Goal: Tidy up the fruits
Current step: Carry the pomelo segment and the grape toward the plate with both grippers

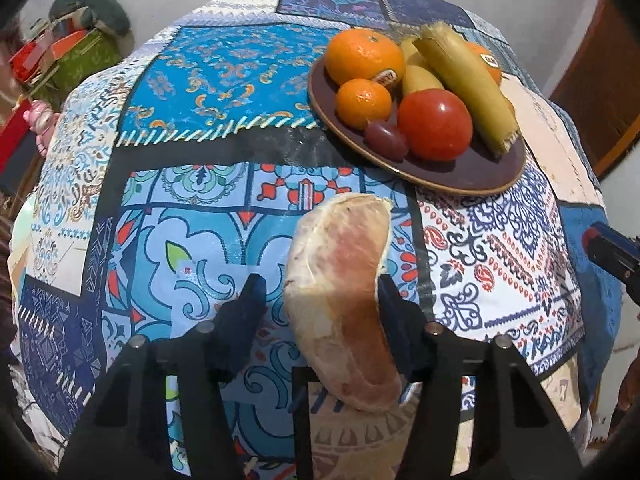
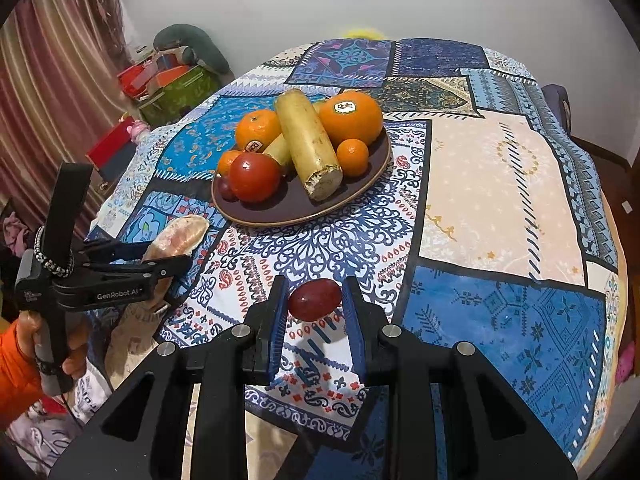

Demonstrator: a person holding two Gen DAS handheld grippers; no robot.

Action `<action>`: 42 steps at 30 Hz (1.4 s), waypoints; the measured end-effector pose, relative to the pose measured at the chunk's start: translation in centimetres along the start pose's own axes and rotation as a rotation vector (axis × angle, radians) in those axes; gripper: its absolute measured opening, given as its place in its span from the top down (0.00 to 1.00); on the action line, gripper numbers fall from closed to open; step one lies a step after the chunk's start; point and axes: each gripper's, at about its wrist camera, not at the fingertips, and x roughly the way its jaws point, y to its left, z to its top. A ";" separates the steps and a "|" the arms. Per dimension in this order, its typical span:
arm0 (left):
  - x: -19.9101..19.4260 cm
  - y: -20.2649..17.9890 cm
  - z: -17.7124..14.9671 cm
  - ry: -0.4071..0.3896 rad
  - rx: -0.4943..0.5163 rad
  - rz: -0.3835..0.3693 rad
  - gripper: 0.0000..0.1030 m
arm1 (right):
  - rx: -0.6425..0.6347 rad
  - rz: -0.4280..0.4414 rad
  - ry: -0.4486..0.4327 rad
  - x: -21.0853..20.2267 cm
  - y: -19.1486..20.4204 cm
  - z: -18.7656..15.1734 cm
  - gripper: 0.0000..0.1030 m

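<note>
A brown plate (image 1: 480,176) (image 2: 296,208) holds oranges (image 1: 362,56) (image 2: 352,116), a red tomato (image 1: 434,124) (image 2: 254,176), a yellow cane piece (image 1: 468,80) (image 2: 308,144) and a red grape (image 1: 386,140). A peeled pink pomelo wedge (image 1: 344,300) (image 2: 180,236) lies between the fingers of my left gripper (image 1: 320,292) (image 2: 160,256); it touches the right finger, with a gap to the left finger. My right gripper (image 2: 316,300) is shut on a red grape (image 2: 315,299) above the cloth.
The table wears a patchwork cloth (image 1: 208,80) (image 2: 500,184). Boxes and a green basket (image 1: 76,56) (image 2: 176,88) stand beyond the far left edge. My right gripper's tip (image 1: 612,248) shows at the right of the left wrist view.
</note>
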 end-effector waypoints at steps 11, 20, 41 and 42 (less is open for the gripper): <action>-1.0 0.5 -0.4 -0.017 -0.007 -0.003 0.59 | 0.029 -0.010 -0.003 -0.3 -0.9 -0.3 0.76; -4.2 1.5 -0.4 -0.072 -0.016 0.000 0.59 | 0.032 -0.018 -0.014 -0.5 -1.2 0.0 0.76; -5.9 -2.2 6.9 -0.180 0.041 -0.122 0.59 | -0.046 0.001 -0.054 1.4 0.9 4.9 0.76; -5.6 -2.4 7.3 -0.182 0.041 -0.127 0.59 | -0.052 0.002 -0.052 1.8 1.1 5.1 0.76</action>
